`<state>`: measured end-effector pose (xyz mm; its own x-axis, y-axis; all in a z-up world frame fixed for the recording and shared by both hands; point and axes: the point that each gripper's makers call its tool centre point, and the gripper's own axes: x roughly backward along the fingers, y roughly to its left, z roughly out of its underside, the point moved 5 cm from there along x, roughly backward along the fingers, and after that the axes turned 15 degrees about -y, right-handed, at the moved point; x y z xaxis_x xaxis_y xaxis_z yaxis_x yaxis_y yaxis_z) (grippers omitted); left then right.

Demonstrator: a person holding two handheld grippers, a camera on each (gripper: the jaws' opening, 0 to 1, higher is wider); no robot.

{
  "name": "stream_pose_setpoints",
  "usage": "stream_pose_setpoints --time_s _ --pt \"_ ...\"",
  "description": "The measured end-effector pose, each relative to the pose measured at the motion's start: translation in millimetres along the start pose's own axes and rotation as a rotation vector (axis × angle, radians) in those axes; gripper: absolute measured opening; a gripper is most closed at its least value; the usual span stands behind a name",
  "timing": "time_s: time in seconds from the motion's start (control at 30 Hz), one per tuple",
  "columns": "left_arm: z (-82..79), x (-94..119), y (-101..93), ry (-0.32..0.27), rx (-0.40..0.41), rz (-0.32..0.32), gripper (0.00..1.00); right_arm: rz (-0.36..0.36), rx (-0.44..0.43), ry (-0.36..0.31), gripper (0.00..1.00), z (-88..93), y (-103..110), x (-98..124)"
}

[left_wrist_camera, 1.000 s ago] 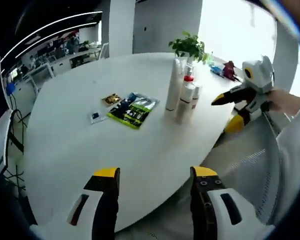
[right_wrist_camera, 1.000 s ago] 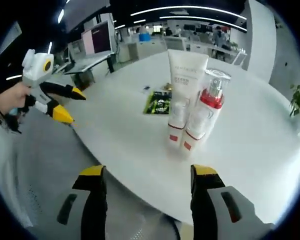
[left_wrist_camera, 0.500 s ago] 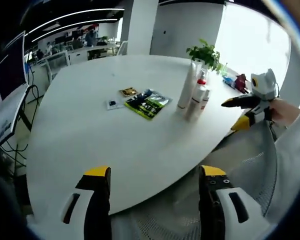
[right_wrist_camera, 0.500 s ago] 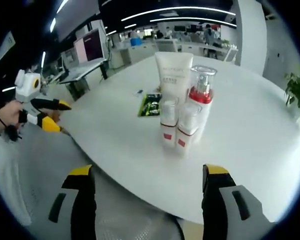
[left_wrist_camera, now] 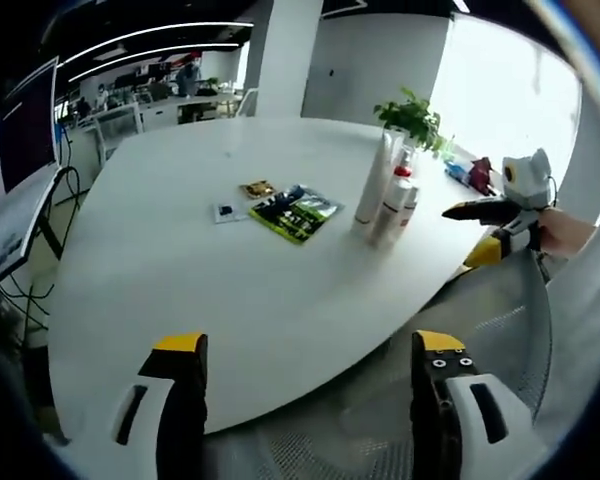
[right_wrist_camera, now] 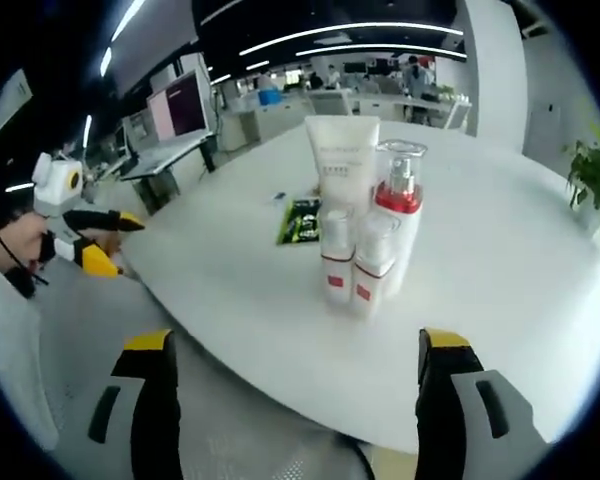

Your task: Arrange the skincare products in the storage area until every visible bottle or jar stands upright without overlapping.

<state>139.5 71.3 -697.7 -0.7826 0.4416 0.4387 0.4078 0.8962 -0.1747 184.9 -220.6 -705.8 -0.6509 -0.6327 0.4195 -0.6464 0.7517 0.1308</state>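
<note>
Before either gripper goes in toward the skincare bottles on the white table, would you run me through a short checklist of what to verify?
1. Left gripper open and empty: ok, jaws wide apart.
2. Right gripper open and empty: ok.
3. Tall white squeeze tube upright: ok.
4. Clear pump bottle with a red collar upright: ok.
5. Two small white bottles with red labels upright: ok; whether they touch each other or the bottles behind them: cannot tell.
6. Green and black sachet and small packets apart from the bottles on the white round table: ok.
</note>
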Motion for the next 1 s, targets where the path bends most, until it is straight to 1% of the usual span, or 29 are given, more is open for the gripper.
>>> stream_pose_setpoints --time_s 0.13,0.23,0.37,0.47,0.53,0.7,0.77,0.83,0.9,1.0 --pt "-2.7 1 0.0 -0.005 -0.025 0.002 0.86 -0.007 0.002 -0.008 0.99 -0.8 0 1" --pt "-3.9 2 0.2 -0.003 -0.029 0.004 0.9 -0.018 0.024 -0.006 0.99 -0.5 2 0" --pt "-5.8 2 1.2 -0.007 -0.053 -0.003 0.98 -0.024 0.046 0.0 0.99 -0.5 2 0" --pt "-5.9 2 2.4 0.007 -0.07 0.001 0.99 -0.027 0.041 -0.004 0.99 -0.7 2 0" --pt "-8.9 0 0.9 -0.001 -0.093 0.011 0.99 -0.026 0.038 -0.004 0.99 -0.3 1 0" --pt "-14.6 -6 -1.3 -0.002 -0.114 0.007 0.99 -0.031 0.031 -0.008 0.98 0.0 2 0" --pt "-17.0 -9 -5.4 0.009 -0.125 0.009 0.99 -0.033 0.028 -0.006 0.98 0.6 2 0" --pt "-18.4 -12 -1.4 0.018 -0.133 0.007 0.99 -0.034 0.029 -0.008 0.97 0.7 2 0" --pt "-20.1 -16 -2.2 0.025 -0.136 0.006 0.99 -0.036 0.02 -0.012 0.97 0.5 2 0" --pt "-24.2 -21 -7.2 0.033 -0.144 0.018 0.98 -0.039 0.007 -0.006 0.96 1.6 2 0"
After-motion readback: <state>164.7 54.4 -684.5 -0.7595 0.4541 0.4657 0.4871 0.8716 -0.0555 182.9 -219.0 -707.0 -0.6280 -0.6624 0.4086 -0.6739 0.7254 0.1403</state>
